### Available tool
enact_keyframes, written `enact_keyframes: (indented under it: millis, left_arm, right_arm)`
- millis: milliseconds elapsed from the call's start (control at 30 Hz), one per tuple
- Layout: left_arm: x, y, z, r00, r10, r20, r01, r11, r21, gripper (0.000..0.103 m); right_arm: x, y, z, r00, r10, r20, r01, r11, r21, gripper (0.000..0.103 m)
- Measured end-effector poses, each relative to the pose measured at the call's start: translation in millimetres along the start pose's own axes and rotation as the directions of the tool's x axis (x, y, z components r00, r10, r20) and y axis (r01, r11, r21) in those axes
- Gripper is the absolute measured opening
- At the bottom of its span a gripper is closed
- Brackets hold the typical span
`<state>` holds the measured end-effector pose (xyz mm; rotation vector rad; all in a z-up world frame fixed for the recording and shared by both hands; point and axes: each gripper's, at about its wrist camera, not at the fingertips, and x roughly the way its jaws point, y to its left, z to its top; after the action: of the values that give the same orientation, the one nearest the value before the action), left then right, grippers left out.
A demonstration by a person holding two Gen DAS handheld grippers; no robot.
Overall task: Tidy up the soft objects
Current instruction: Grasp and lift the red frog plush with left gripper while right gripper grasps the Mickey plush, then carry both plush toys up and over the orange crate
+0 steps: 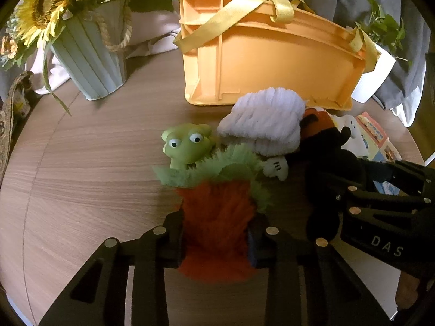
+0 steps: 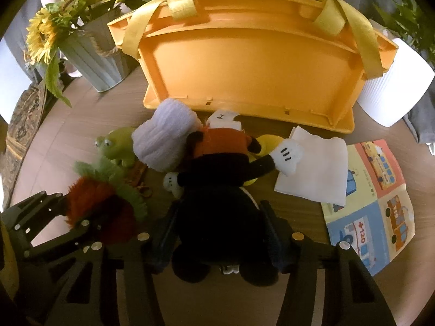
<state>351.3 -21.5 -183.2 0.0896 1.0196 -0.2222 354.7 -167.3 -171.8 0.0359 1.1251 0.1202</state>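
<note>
My left gripper [image 1: 216,233] is shut on a furry orange carrot plush [image 1: 214,217] with a green top, its pads pressed into both sides. Just beyond lie a green frog toy [image 1: 187,144] and a rolled white towel [image 1: 263,119]. In the right wrist view, my right gripper [image 2: 220,236] is shut on the head of a black mouse plush [image 2: 217,190] with white gloves and orange shorts, lying on the table. The carrot plush [image 2: 95,206] shows at the left. An orange basket [image 2: 244,68] with yellow straps stands behind the toys.
A pale vase of sunflowers [image 1: 89,54] stands at the back left of the round wooden table [image 1: 81,163]. A white plant pot [image 2: 394,89] sits at the back right. A folded white cloth [image 2: 315,168] and a vehicle-print cloth [image 2: 375,190] lie to the right.
</note>
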Motion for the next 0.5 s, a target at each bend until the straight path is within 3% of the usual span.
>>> enact_keyframes:
  millis: [500]
  left_arm:
    - [-43, -3, 6, 0.993, 0.005, 0.117, -0.004, 1.0, -0.011, 0.03]
  right_arm:
    - [-36, 0, -2, 0.998, 0.009, 0.07, -0.01, 1.0, 0.019, 0.056]
